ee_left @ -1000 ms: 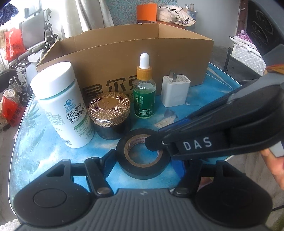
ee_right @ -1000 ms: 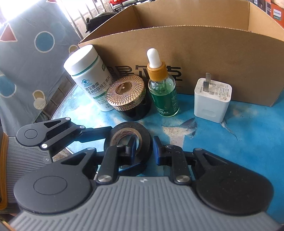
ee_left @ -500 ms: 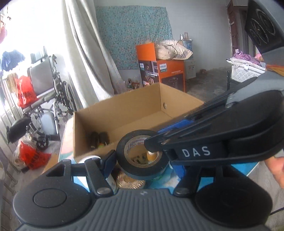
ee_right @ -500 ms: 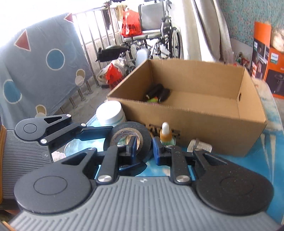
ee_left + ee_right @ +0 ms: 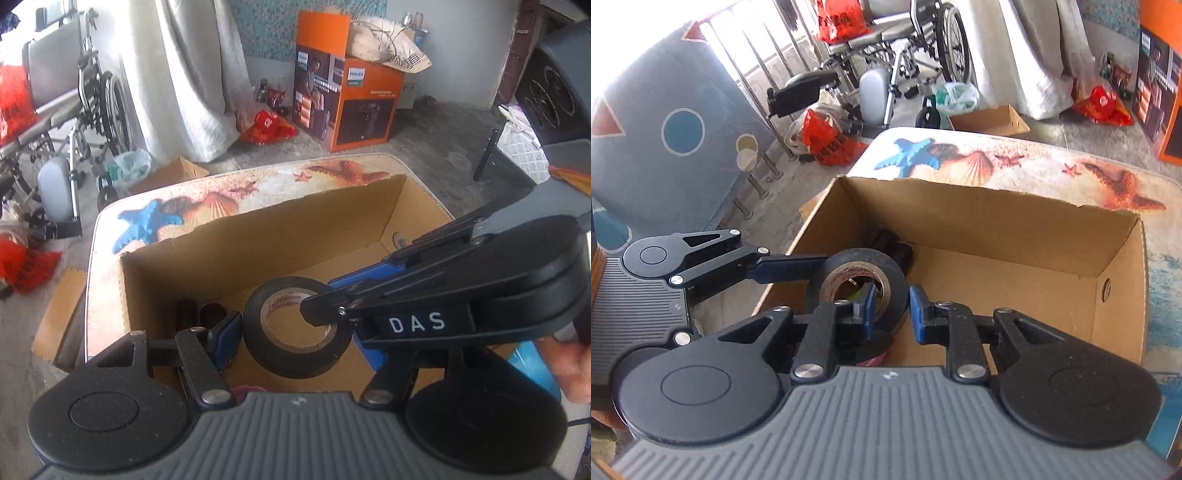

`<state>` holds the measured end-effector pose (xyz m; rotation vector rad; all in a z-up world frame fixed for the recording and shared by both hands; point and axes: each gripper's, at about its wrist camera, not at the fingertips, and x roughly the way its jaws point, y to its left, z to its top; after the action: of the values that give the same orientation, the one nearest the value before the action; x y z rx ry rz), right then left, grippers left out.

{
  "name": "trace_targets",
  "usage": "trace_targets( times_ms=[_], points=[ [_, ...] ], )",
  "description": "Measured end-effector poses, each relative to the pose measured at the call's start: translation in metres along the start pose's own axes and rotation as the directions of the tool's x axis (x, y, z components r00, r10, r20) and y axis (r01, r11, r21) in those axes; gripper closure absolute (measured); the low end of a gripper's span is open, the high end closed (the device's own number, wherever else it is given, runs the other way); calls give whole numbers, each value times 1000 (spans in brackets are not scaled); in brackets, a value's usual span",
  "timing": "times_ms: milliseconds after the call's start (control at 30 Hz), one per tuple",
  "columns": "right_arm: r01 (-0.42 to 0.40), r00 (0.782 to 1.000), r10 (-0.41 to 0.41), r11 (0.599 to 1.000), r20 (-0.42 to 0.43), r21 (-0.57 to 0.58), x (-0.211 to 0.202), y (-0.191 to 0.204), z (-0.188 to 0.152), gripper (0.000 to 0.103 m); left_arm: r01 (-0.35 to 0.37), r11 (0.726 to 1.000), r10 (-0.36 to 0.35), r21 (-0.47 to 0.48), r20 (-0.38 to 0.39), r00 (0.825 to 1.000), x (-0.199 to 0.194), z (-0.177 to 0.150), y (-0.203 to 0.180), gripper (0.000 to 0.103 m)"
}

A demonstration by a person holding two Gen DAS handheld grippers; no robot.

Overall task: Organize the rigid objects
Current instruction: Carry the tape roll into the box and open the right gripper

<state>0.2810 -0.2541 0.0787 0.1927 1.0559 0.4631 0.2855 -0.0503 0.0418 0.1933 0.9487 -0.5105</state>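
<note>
My right gripper (image 5: 891, 308) is clamped on the wall of the black tape roll (image 5: 858, 286): one blue pad sits inside the core, the other against the outer face. The roll hangs in the air above the open cardboard box (image 5: 1027, 229), over the box's near-left part. Its hole faces up and towards my wrist, so the roll's axis is tilted rather than plumb.

My left gripper (image 5: 295, 334) stands apart around the same tape roll (image 5: 295, 328). One finger is just beside the roll's left flank; the other side is hidden behind my right gripper (image 5: 321, 310), so I cannot confirm contact there. Only the right gripper visibly carries the load.

Inside the box, dark items (image 5: 892, 245) lie against the far-left corner, beyond the roll. The bare box floor lies directly below and to the right of the roll.

Judgement: the roll is already over the box, so the coming move is a straight lowering and release by the right gripper.
</note>
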Motion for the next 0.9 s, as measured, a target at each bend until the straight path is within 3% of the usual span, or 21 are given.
trace_targets(
  times_ms=[200,467,700,900],
  points=[
    [1,989,14,995,-149,103,81,-33,10,83,9,998,-21,-69,-164,986,72,19,32,35],
    [10,977,22,989,-213,149,137,-54,20,82,-30,996,9,-83,-240,971,109,23,41,35],
    [3,984,27,986,-178,168,129,-57,19,80,-23,995,2,-92,-217,976,96,19,32,36],
    [-29,998,36,989,-45,142,62,-47,10,78,-14,996,5,-92,-107,994,36,22,18,33]
  ],
)
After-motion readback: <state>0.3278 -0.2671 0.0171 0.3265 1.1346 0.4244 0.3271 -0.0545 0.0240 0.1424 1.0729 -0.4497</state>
